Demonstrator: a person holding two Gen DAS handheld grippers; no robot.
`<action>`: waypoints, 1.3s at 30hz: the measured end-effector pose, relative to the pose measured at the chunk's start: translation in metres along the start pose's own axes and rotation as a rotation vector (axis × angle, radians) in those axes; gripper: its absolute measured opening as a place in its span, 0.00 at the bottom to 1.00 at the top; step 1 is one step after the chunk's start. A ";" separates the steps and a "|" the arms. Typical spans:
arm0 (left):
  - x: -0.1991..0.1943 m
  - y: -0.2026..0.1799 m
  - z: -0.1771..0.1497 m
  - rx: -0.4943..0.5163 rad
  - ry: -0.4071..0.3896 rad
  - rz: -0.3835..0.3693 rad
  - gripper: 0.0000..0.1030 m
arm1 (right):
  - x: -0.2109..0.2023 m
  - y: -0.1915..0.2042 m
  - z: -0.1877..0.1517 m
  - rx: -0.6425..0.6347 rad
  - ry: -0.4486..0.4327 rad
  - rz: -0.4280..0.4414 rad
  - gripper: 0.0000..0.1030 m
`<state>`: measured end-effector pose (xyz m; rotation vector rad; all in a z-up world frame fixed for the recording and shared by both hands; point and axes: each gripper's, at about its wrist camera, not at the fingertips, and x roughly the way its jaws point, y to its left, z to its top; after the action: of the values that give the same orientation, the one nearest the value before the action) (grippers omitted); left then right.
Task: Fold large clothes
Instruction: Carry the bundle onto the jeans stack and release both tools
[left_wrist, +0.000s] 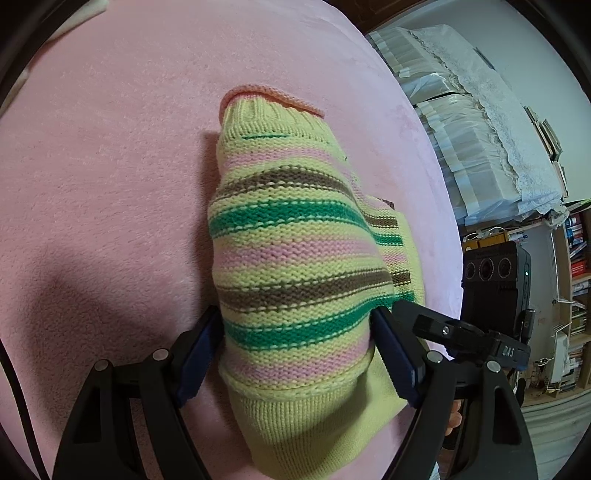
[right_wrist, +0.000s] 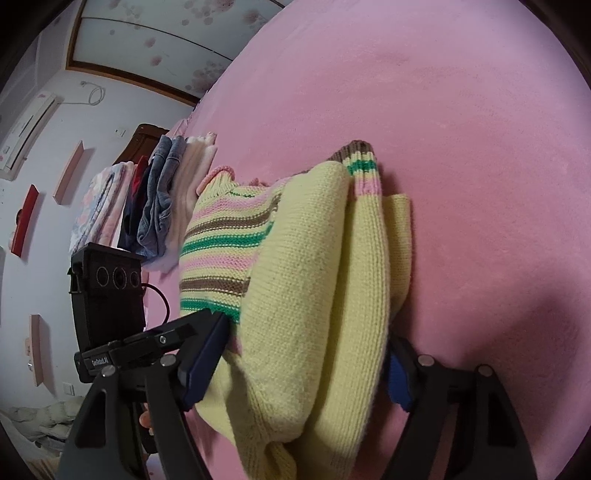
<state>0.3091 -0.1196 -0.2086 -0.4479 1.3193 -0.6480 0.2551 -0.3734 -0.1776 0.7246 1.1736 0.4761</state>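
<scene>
Left gripper (left_wrist: 295, 332) and right gripper (right_wrist: 306, 343) side by side clamp folded sweater (left_wrist: 288, 236).

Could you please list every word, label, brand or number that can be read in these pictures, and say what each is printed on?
"GenRobot.AI": white print on the black body of the left gripper, seen sideways in the right wrist view.
White print on the right gripper in the left wrist view: too blurred to read.
Book spines on the shelves: too small to read.
Air conditioner marking: too small to read.
The striped sweater shows no text.
</scene>
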 end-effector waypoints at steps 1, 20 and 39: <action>0.000 0.000 0.000 -0.002 0.000 -0.001 0.78 | 0.001 -0.001 0.001 0.002 -0.001 0.007 0.69; -0.061 -0.062 -0.022 0.130 -0.048 0.094 0.53 | -0.044 0.049 -0.027 -0.040 -0.114 -0.089 0.34; -0.293 -0.046 -0.062 0.231 -0.114 0.226 0.54 | -0.023 0.229 -0.076 -0.136 -0.070 -0.009 0.34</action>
<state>0.2062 0.0439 0.0253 -0.1428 1.1508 -0.5690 0.1826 -0.2119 -0.0118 0.6138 1.0683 0.5144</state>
